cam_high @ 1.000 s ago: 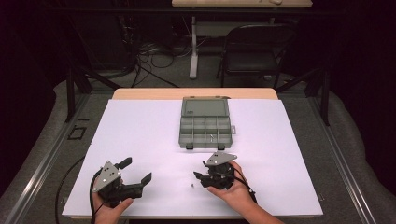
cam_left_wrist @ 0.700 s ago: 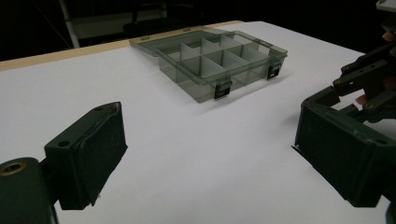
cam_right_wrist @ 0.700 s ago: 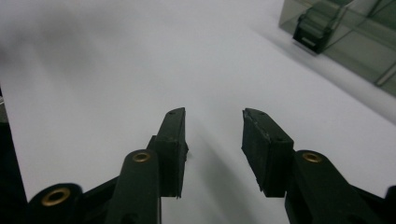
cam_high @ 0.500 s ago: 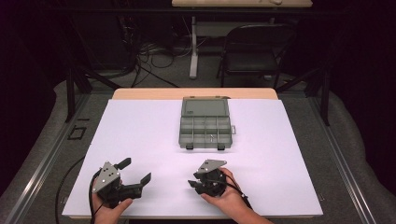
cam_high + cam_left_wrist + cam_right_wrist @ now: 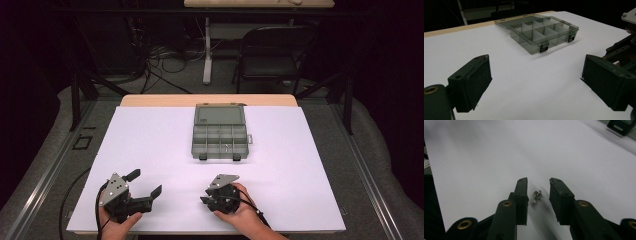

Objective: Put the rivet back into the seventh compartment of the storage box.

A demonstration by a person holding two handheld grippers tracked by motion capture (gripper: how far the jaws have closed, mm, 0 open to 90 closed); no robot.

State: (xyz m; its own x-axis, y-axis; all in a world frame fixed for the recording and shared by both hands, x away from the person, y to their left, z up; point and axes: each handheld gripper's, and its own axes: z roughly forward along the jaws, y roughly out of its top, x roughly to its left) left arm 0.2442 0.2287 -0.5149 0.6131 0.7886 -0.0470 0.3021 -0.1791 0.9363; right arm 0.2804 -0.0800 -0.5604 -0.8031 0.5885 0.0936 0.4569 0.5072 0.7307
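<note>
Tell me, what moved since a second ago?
The right gripper pulled back toward the person and swung left, and now its open jaws sit on either side of a little metal screw lying on the table, not yet gripped. The left gripper stayed open where it was, and the compartment box did not move.

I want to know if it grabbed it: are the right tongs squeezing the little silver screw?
No, the small silver metal screw lies on the white table between the open right tongs, touching neither.

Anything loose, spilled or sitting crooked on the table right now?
One small metal screw lies loose on the white sheet, between the right gripper's open jaws, well apart from the open organizer box. The box sits square; nothing spilled.
</note>
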